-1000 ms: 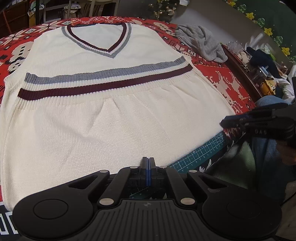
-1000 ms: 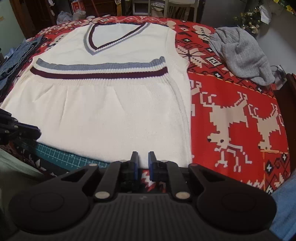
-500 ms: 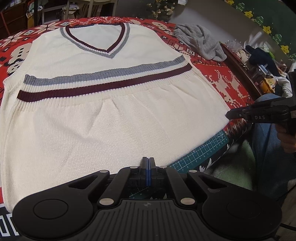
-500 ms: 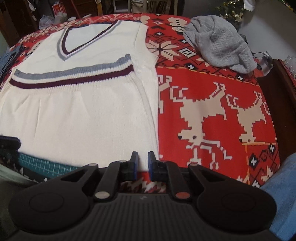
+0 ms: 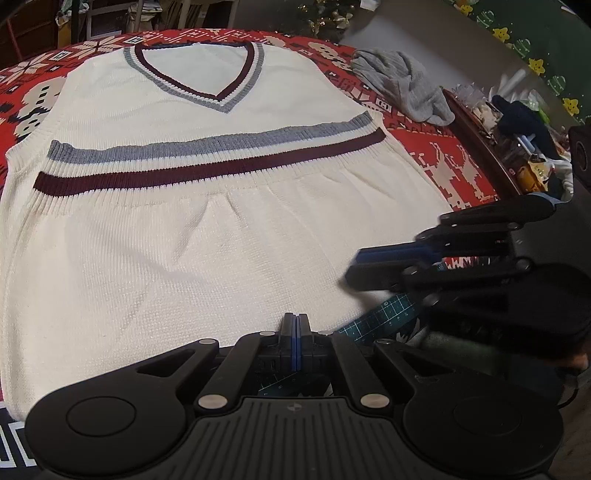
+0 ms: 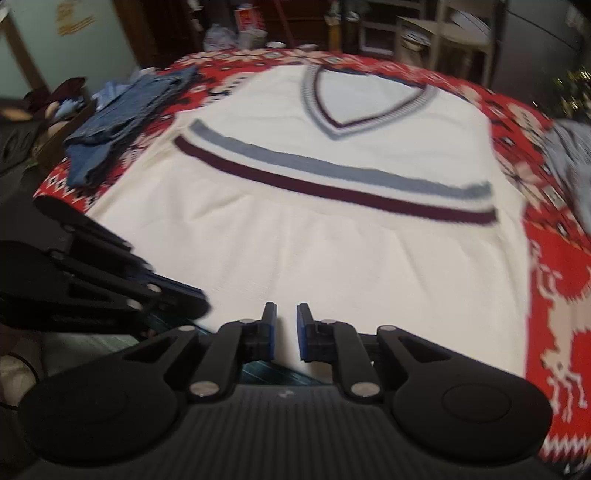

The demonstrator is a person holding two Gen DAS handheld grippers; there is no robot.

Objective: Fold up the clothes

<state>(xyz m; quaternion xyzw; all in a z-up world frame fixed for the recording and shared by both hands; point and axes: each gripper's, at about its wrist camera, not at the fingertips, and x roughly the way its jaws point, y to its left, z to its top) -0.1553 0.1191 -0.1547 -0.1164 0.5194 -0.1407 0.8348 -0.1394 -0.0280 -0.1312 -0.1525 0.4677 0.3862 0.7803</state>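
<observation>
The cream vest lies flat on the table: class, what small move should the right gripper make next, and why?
Probably ease the right gripper down onto the vest's near hem and close. Its jaws stand slightly apart over that edge, gripping nothing.

The work surface is covered by a red cloth point(image 5: 454, 162) with white reindeer and snowflake motifs. A green gridded cutting mat point(image 5: 384, 319) is exposed at the near edge. Pale chairs point(image 6: 458, 40) and dark wooden furniture point(image 6: 295, 22) are seen behind. A cluttered wooden shelf point(image 5: 480, 136) stands alongside.
</observation>
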